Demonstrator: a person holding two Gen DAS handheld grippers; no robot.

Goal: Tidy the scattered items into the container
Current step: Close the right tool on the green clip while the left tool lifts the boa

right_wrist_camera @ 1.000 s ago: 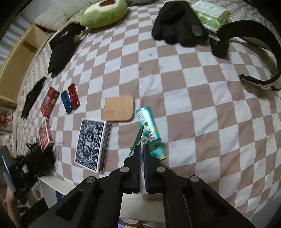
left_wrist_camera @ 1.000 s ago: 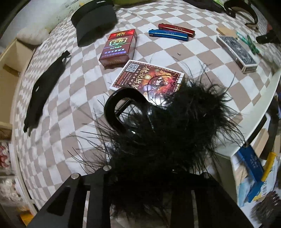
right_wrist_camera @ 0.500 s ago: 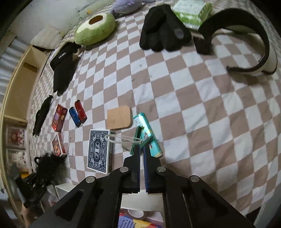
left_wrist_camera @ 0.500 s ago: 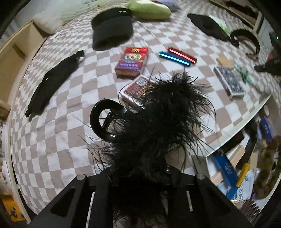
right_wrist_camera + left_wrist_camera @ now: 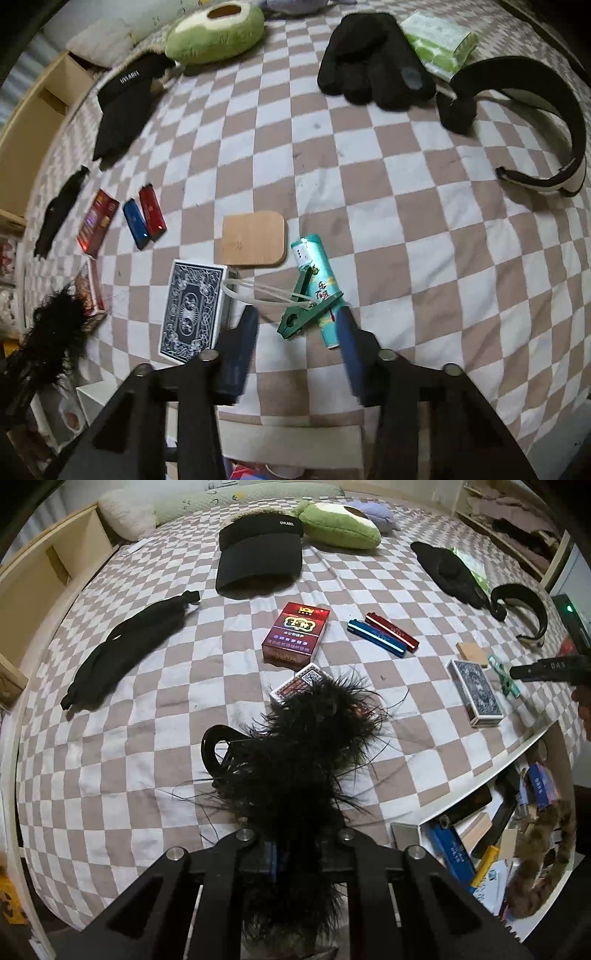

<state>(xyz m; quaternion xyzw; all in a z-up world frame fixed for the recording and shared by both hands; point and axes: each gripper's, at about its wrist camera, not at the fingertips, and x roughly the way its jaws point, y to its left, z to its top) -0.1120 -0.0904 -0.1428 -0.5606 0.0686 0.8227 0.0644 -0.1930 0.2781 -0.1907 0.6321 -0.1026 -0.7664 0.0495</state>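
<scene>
My left gripper (image 5: 295, 853) is shut on a black feathered hair claw (image 5: 303, 746) and holds it above the checked bedspread (image 5: 155, 709). The same claw (image 5: 55, 325) shows at the left edge of the right wrist view. My right gripper (image 5: 295, 332) points down at the bed, and its jaws are opening. Between them lies a green clip (image 5: 306, 312) with a white loop, resting against a green tube (image 5: 317, 280); the pads do not touch it. A white container (image 5: 424, 827) holding several items stands beside the bed's edge.
On the bed lie a blue card deck (image 5: 192, 306), a wooden coaster (image 5: 253, 240), blue and red lighters (image 5: 144, 218), a red cigarette pack (image 5: 295, 635), a black visor (image 5: 258, 557), black gloves (image 5: 369, 59), a tissue pack (image 5: 439, 40) and an avocado plush (image 5: 214, 33).
The left gripper has risen with the feathered claw, which now hangs clear of the bed. The right gripper's jaws have parted and let go of the green clip.
</scene>
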